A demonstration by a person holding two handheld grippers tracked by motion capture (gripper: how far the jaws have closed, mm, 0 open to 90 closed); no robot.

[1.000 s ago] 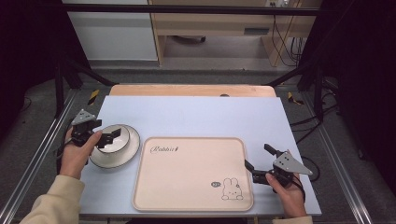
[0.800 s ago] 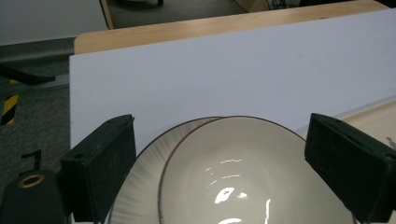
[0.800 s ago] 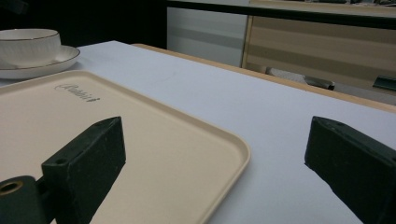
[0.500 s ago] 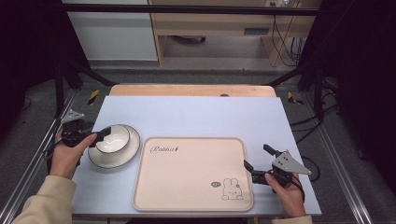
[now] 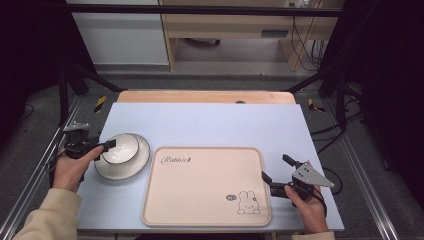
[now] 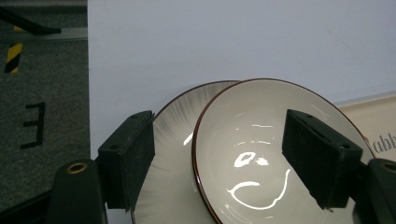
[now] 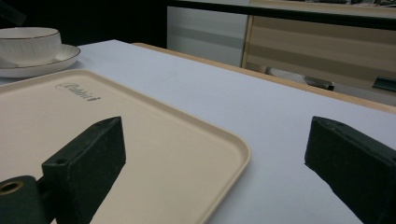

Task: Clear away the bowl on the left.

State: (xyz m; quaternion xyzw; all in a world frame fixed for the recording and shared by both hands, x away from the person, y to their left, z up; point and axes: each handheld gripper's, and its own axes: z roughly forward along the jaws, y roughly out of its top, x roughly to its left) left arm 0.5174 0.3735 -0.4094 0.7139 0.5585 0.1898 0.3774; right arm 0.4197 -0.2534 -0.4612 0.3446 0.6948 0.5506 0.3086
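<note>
1. Left gripper: jaws are held wide, straddling the near rim of the bowl; nothing is gripped.
2. Bowl: seated on the saucer, beside the empty tray.
3. Right gripper: spread wide at the tray's corner.
4. Progress: judged early; grasp and transfer remain.

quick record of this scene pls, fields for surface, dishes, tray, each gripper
surface: pale blue table top
dishes: white bowl sits on a white plate, left of the tray
tray: beige tray, nothing on it, rabbit print in its near right corner
left gripper: left gripper open, jaws either side of the bowl's near rim, not closed on it
right gripper: right gripper open, at the tray's right edge, one jaw over the tray, the other over the table
</note>
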